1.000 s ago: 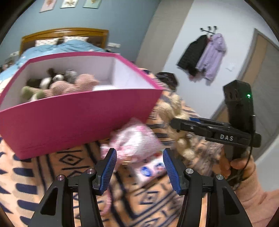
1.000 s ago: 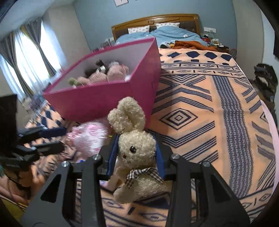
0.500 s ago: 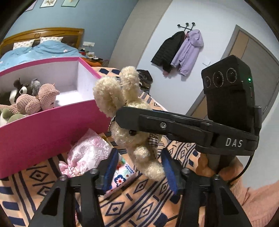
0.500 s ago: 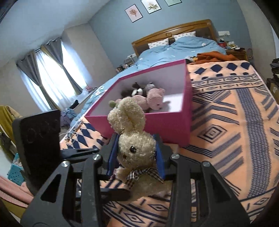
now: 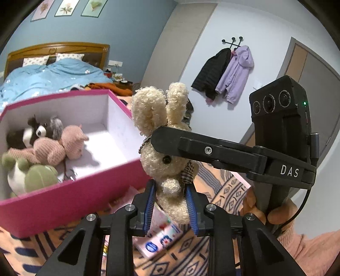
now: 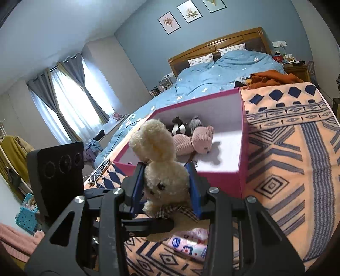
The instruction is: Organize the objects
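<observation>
Cream plush rabbit (image 5: 167, 161) pinched by both grippers' jaws, left gripper (image 5: 170, 207) and right gripper (image 6: 166, 189); one pink box (image 5: 63, 201).

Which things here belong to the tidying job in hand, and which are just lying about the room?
Part of the job:
- cream plush rabbit, gripped by the left gripper and right gripper
- pink box
- pink knitted bear already in the box
- floral packet on the blanket

Just lying about:
- black jacket
- purple jacket
- blue duvet
- framed pictures

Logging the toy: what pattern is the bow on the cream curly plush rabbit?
Brown-and-white check bow, clearest in the right wrist view.
</observation>
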Demonstrator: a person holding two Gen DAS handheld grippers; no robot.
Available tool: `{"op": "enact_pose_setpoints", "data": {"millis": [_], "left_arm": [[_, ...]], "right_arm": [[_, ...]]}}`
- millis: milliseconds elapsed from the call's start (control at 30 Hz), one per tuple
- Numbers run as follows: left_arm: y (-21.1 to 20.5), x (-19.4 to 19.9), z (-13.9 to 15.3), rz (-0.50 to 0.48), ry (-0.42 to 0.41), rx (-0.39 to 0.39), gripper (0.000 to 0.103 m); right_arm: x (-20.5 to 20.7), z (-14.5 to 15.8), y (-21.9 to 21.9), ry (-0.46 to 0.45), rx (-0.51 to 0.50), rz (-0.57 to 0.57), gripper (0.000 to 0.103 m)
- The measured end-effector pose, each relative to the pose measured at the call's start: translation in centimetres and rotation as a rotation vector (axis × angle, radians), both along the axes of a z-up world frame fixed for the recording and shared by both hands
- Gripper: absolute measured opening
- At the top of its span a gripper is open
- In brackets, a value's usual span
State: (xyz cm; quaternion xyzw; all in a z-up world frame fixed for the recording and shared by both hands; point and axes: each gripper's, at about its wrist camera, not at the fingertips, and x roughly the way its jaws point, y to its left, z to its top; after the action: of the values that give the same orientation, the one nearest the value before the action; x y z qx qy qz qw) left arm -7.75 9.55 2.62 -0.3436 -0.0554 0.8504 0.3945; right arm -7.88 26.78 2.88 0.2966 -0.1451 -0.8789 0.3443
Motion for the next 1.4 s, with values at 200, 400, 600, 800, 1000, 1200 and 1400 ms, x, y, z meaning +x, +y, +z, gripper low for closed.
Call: {"op": "enact_pose_setpoints", "data": {"millis": [200,400,600,800,1000,1200,1400], "left_arm": [[0.0,-1.8,1.8,0.024,0.049,-0.024,0.028],[-0.3,-4.0,2.6,0.054,0.061,-0.04,0.028],[-0.5,-6.5,1.7,0.08,0.015,-0.027,0.028],[-0.5,-8.0,0.5,0.112,-0.016,-0.049,0.028],[-0.5,-9.4,-0.6,0.125,-0.059,-0.066,0.028],[-0.3,-9.2,-1.1,0.146,-0.053,-0.097,0.028],[-1.1,-7.5,-0.4,0.167,0.005,-0.105,0.042]], "right_arm": [[-1.7,1.4,-0.2,0.025,-0.011,-0.012,0.042],[-4.3,1.8,-0.4,0.016,-0.017,-0.035,0.042],[-6.3,1.4,-0.6,-0.011,-0.022,-0.059,0.042],[-7.8,0.6,-1.1,-0.034,-0.002,-0.071,0.042],[-9.3,-0.8,-1.5,-0.076,0.031,-0.089,0.042],[-9.7,-2.2,-1.7,-0.11,0.091,-0.118,0.044],[-8.1,-1.4,-1.8,-0.06,0.139,-0.149,0.062]]}}
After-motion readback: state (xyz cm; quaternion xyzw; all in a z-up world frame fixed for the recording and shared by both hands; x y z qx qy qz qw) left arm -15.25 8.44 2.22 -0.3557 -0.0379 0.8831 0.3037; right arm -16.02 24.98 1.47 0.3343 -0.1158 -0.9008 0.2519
